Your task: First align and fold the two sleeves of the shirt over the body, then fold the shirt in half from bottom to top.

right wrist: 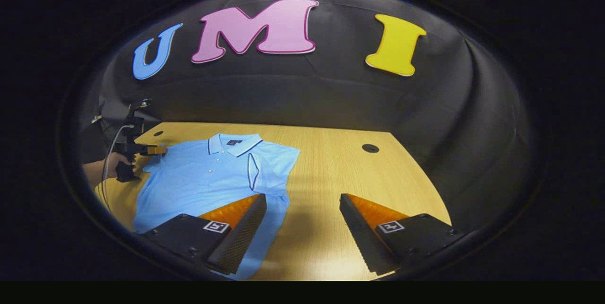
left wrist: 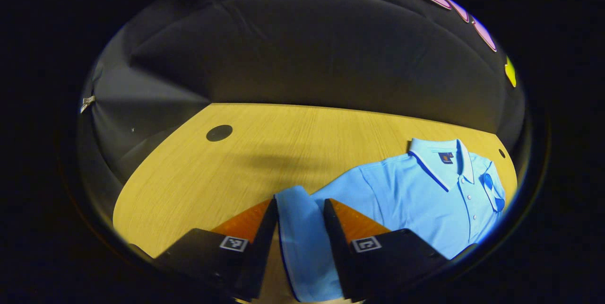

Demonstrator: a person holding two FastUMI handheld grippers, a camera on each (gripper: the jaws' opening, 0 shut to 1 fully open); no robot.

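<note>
Left gripper view: the left gripper [left wrist: 299, 209] has its two fingers clamped on a sleeve [left wrist: 302, 238] of the light blue shirt [left wrist: 416, 195], at the bottom centre of the frame. That shirt lies flat on the wooden table [left wrist: 236, 167] at lower right, collar [left wrist: 437, 155] toward the far edge. Bare tabletop spreads to the left, with a dark round grommet [left wrist: 219, 133] at upper left.

Right gripper view: the right gripper [right wrist: 302, 207] holds its fingers wide apart over bare wood at bottom centre, gripping nothing; its left finger [right wrist: 241, 228] overlaps the shirt's near edge. A hand [right wrist: 111, 164] at far left holds the other gripper at the shirt's far sleeve.
</note>
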